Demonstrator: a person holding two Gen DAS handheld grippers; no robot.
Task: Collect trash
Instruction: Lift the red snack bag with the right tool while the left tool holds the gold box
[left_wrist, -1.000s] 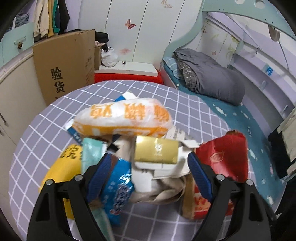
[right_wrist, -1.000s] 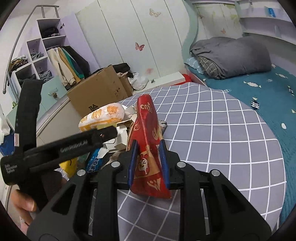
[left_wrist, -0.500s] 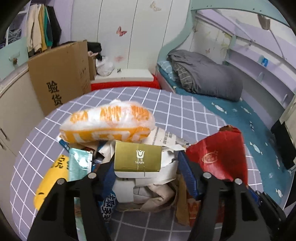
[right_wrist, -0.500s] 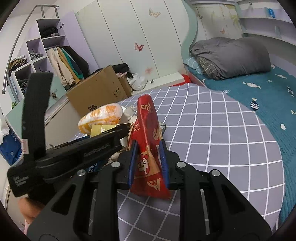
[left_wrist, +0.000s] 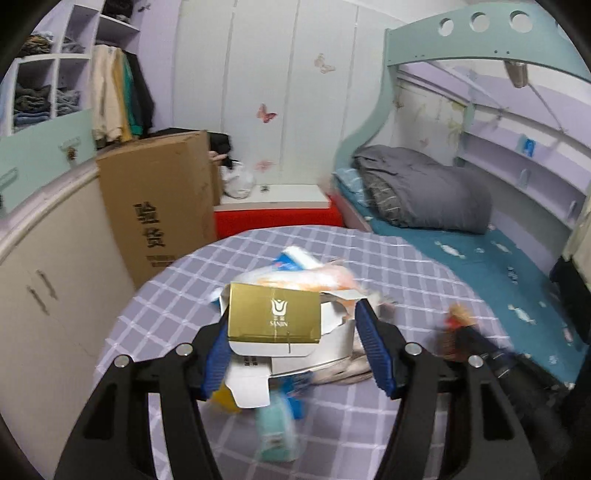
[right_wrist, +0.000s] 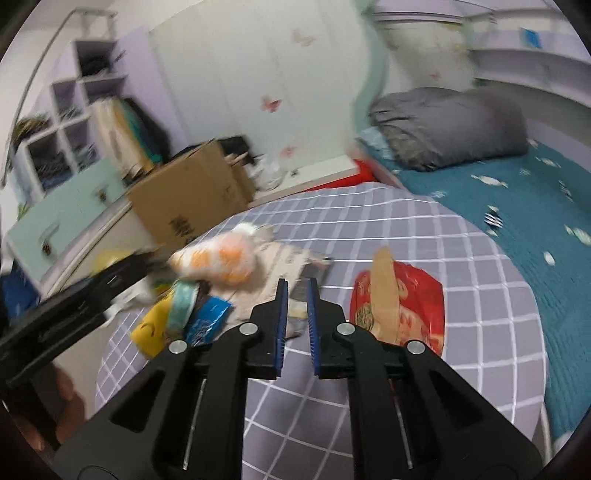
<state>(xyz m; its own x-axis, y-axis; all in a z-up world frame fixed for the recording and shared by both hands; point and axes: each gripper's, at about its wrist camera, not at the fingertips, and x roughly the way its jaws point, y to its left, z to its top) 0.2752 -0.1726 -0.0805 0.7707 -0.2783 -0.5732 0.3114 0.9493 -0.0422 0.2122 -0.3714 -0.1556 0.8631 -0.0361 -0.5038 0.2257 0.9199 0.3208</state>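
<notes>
My left gripper (left_wrist: 291, 347) is shut on a torn gold and white carton (left_wrist: 274, 320) and holds it above the round checked table (left_wrist: 406, 266). Below it lie an orange and white snack bag (left_wrist: 306, 277) and a blurred teal wrapper (left_wrist: 275, 428). My right gripper (right_wrist: 294, 325) is empty, its jaws standing a narrow gap apart. The red snack bag (right_wrist: 410, 310) lies flat on the table (right_wrist: 424, 236) just right of it. The trash pile sits to its left: orange bag (right_wrist: 218, 258), blue wrapper (right_wrist: 207, 321), yellow wrapper (right_wrist: 149, 328).
A tall cardboard box (left_wrist: 159, 199) stands behind the table on the left beside white cabinets (left_wrist: 40, 295). A bed with a grey duvet (left_wrist: 424, 192) and teal sheet runs along the right. The left gripper body (right_wrist: 66, 310) crosses the right wrist view.
My left gripper closed on the gold carton and lifted it off the pile. My right gripper let go of the red bag, which now lies flat, and pulled back.
</notes>
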